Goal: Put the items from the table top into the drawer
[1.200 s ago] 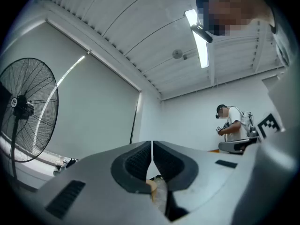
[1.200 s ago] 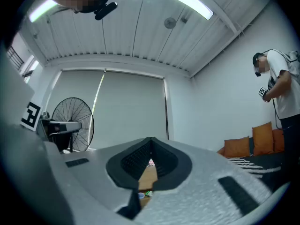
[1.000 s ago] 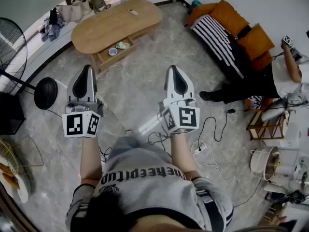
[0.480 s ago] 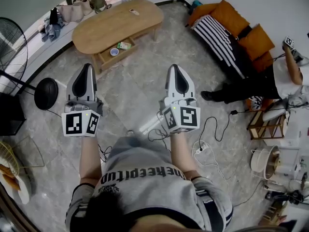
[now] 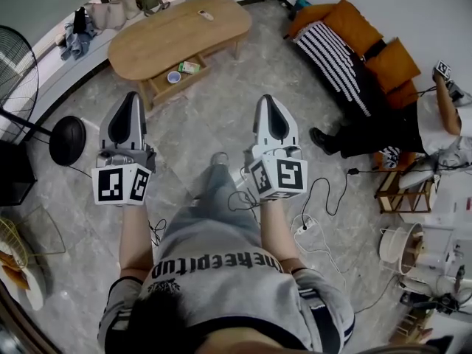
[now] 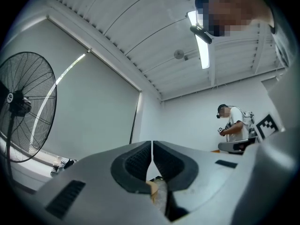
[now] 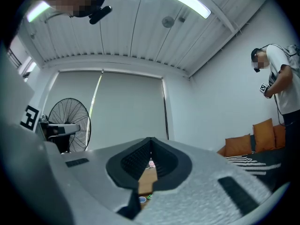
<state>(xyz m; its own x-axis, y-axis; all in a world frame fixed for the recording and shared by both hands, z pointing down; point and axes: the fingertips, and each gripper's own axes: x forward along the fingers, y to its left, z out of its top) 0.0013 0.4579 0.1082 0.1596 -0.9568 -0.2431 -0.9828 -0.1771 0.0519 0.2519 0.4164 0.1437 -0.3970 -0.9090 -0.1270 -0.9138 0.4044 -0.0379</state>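
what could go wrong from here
1. Loose cables and a power strip lie on the floor by the person's feet; a step could snag them.
2. The left gripper and right gripper are both shut and empty; unless opened, they may just shove the small item on the table.
3. The open drawer sticks out low and could be bumped.

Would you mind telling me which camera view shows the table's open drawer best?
The head view: it looks down into the whole drawer, pulled out of the wooden table, with two small items inside. The right gripper view catches only a sliver; the left gripper view shows none clearly.
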